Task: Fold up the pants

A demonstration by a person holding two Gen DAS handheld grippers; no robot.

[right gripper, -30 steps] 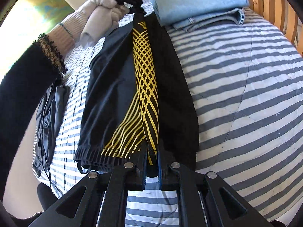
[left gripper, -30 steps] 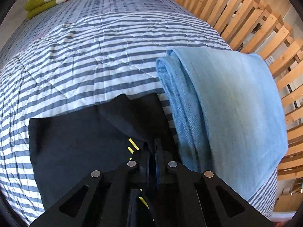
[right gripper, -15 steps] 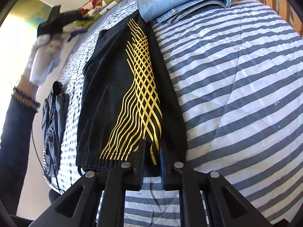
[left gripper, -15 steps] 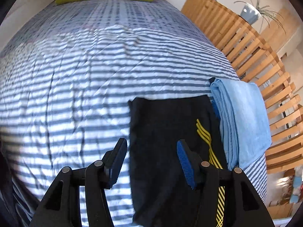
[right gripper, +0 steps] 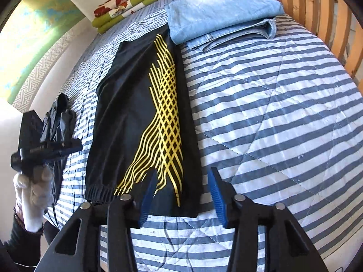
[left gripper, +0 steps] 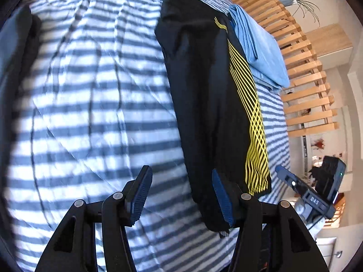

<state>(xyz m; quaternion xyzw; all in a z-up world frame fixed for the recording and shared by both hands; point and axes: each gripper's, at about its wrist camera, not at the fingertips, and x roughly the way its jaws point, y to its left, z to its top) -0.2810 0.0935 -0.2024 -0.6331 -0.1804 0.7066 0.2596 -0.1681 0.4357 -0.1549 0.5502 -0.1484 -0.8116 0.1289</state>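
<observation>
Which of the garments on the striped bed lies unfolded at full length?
The black pants with yellow line pattern: stretched out long and flat beside the folded light blue jeans, while the dark grey garment sits crumpled at the bed's edge.

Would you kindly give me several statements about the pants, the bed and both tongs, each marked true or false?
1. Both tongs, left and right, are open. True.
2. The black pants lie flat on the striped bedspread. True.
3. The folded blue jeans lie on top of the black pants. False: they lie beside them, near the wooden slats.
4. The pants' pattern is red. False: it is yellow.
</observation>
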